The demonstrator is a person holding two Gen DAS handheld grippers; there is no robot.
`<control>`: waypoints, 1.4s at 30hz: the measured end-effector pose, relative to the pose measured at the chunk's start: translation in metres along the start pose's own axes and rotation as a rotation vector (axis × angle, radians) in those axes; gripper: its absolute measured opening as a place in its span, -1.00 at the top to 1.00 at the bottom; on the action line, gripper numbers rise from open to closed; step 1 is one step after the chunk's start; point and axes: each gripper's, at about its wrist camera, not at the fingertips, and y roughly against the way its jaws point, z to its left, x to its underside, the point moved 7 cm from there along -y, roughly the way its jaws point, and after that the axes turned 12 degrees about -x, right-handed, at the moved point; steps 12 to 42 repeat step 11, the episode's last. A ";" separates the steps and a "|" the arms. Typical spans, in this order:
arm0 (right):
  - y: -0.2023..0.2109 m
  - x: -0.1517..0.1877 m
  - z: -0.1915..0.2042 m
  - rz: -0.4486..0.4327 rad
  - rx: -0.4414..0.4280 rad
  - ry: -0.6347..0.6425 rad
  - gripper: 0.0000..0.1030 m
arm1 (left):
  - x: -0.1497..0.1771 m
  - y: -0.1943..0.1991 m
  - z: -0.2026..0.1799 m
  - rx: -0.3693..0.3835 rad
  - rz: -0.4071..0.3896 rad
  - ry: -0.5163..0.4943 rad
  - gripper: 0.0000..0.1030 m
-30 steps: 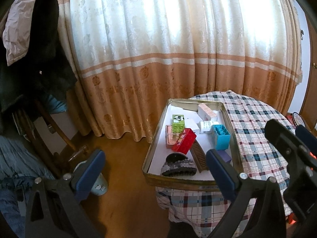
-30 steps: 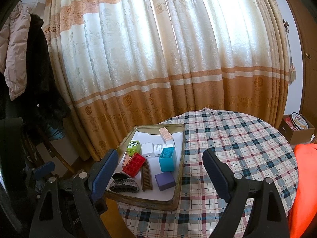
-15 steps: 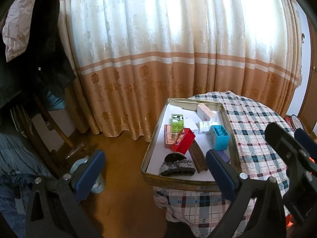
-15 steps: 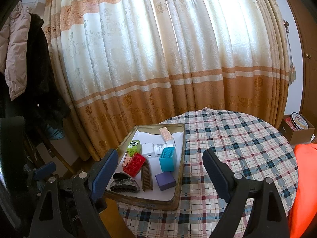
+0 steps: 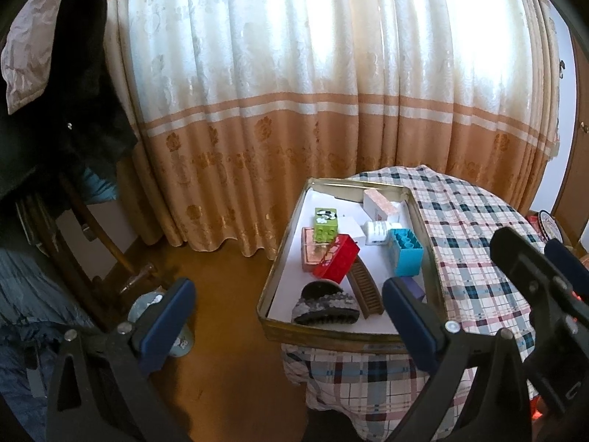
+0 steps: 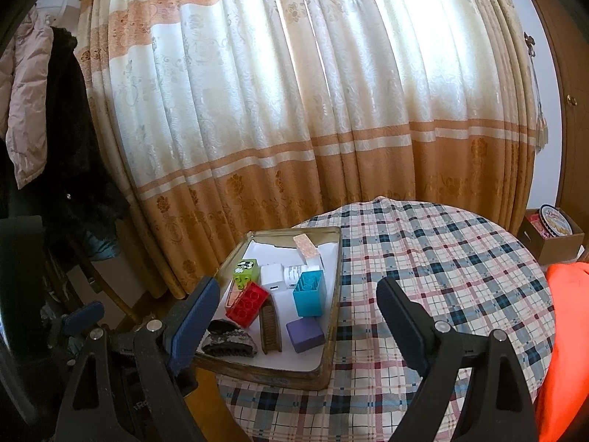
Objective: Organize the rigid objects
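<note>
A gold metal tray (image 6: 327,346) (image 5: 331,335) sits on the left side of a round table with a plaid cloth (image 6: 441,276). In it lie a red brick (image 6: 247,304) (image 5: 337,261), a green brick (image 6: 244,272), a teal block (image 6: 310,293) (image 5: 405,256), a purple cube (image 6: 305,335), a brown comb (image 6: 270,328), a dark hair claw (image 6: 230,340) (image 5: 325,305), a white box (image 6: 272,280) and a pink patterned box (image 6: 305,246). My left gripper (image 5: 287,316) is open and empty, held before the tray's near left corner. My right gripper (image 6: 296,313) is open and empty, above the tray's near end.
A peach and cream curtain (image 6: 294,129) hangs behind the table. Coats (image 6: 55,129) hang at the left above a wooden chair (image 5: 95,243). A cardboard box with a biscuit tin (image 6: 556,224) stands on the floor at the right. An orange cloth (image 6: 563,350) lies at the right edge.
The left wrist view has drifted slightly, so the tray sits a little further left in it. Both grippers stay open and empty.
</note>
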 end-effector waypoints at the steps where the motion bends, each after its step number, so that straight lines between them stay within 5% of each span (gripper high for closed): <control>1: -0.001 0.001 0.000 0.001 0.000 0.000 -0.73 | 0.000 0.000 0.000 0.004 0.002 0.000 -0.99; 42: -0.002 0.002 -0.003 -0.002 0.010 -0.003 -0.73 | 0.001 -0.001 0.001 -0.003 0.005 0.000 -0.99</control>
